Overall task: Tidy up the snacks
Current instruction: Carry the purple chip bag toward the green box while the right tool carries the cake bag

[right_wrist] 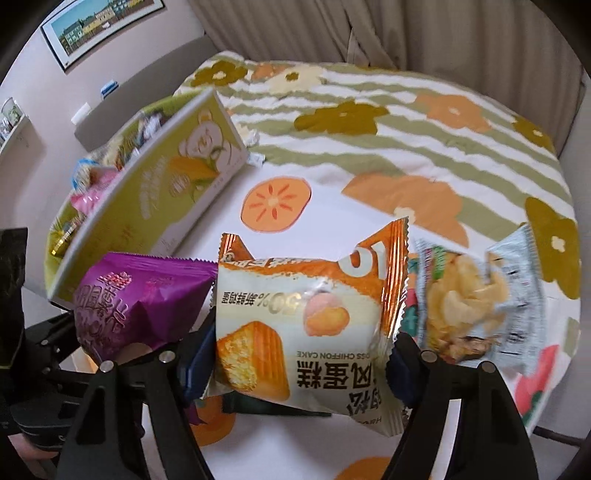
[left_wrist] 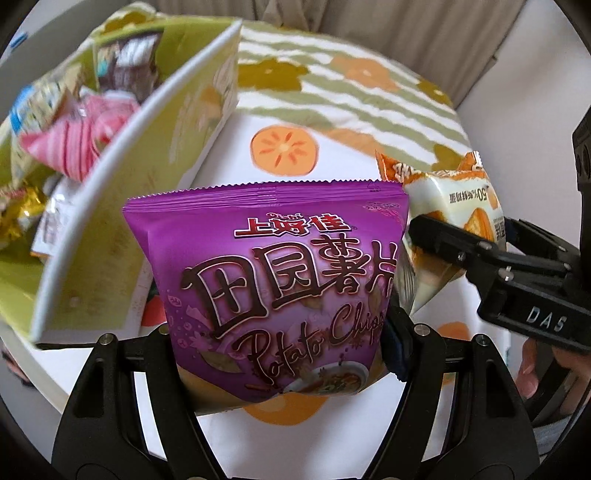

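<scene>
My left gripper is shut on a purple potato chips bag and holds it above the table, just right of a green snack box. The purple bag also shows in the right wrist view. My right gripper is shut on an orange and white chiffon cake packet. That packet shows at the right in the left wrist view. The green box holds several snack packets, among them a pink one.
A silver chips packet lies on the table to the right of the cake packet. The floral tablecloth covers the round table. Curtains hang behind. A framed picture and a shelf are on the left wall.
</scene>
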`<action>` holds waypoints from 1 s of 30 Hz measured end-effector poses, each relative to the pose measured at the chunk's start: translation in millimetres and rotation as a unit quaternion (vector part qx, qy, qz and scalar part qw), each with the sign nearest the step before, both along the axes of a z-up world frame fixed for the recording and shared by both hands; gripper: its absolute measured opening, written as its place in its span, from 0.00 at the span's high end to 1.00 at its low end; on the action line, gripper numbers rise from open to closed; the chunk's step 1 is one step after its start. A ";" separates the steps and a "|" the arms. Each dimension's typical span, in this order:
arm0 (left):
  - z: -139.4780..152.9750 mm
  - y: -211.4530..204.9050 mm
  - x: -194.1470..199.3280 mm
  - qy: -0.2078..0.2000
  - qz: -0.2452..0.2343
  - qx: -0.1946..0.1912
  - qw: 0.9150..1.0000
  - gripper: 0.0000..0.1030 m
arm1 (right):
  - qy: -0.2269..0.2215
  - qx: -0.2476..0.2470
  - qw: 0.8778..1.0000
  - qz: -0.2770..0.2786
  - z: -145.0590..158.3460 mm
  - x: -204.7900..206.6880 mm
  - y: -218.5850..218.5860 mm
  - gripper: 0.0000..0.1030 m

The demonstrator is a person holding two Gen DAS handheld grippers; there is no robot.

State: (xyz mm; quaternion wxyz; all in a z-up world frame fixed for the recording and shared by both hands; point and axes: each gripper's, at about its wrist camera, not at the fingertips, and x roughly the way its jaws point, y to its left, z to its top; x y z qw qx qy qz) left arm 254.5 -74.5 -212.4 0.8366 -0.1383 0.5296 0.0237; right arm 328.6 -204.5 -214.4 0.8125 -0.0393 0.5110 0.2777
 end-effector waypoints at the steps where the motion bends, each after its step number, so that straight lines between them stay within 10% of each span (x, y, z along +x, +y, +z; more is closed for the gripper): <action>1: 6.6 -0.1 -2.4 -0.007 -0.003 0.000 1.000 0.31 | -0.006 0.001 1.000 -0.005 8.0 -2.0 -2.1 0.29; 16: 124.5 93.0 -36.9 -0.137 -0.011 0.073 0.988 0.30 | -0.098 0.047 0.993 -0.048 120.5 -42.5 22.2 0.29; 30: 99.7 221.6 -12.4 -0.114 -0.083 0.048 0.989 0.24 | -0.096 0.075 0.989 -0.084 134.0 -38.2 149.1 0.29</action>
